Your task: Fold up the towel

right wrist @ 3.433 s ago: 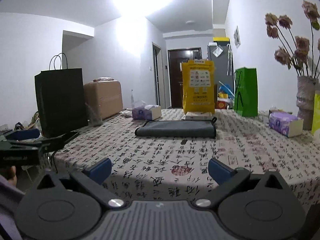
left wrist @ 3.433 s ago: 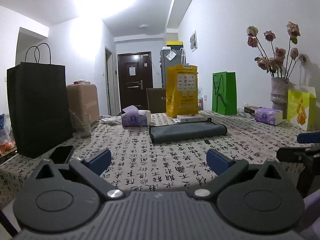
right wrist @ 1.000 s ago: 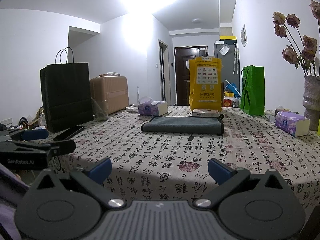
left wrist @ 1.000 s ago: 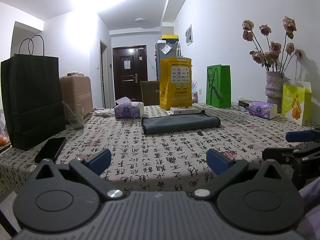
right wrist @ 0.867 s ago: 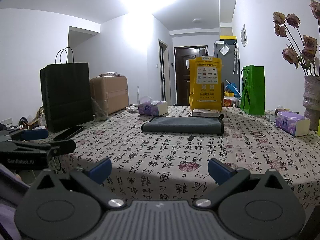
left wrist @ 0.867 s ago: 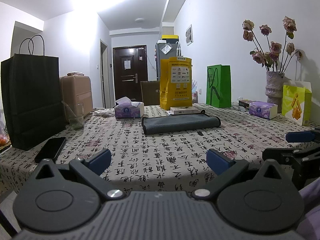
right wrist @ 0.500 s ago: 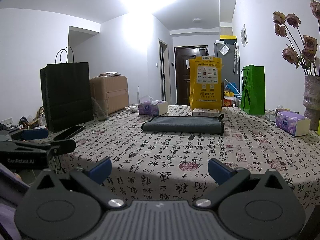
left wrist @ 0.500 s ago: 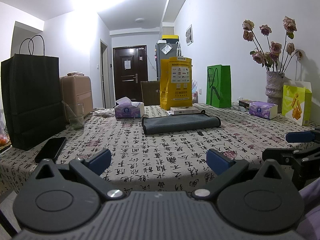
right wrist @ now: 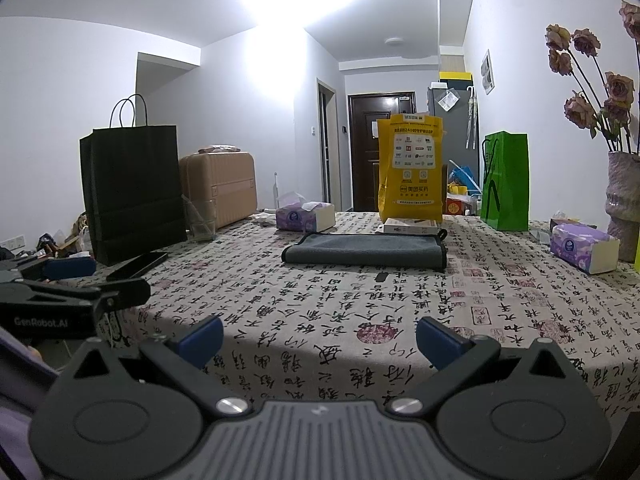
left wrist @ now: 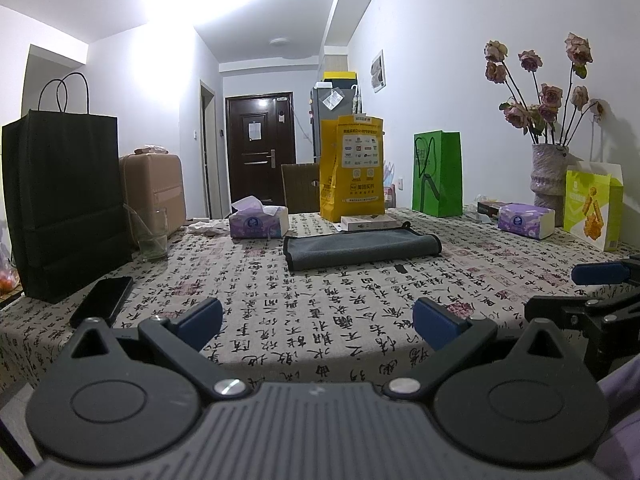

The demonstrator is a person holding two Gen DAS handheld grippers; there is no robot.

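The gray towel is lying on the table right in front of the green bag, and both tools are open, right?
Not quite. The gray towel lies in front of the yellow bag, as the right wrist view shows. Both tools are open: the left tool and the right tool.

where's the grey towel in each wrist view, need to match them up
Left wrist: the grey towel lies folded on the patterned tablecloth, just right of centre, beyond the open left gripper.
Right wrist: the towel sits a little right of centre, beyond the open right gripper.
Shared landmark: the yellow bag stands directly behind the towel in both views.
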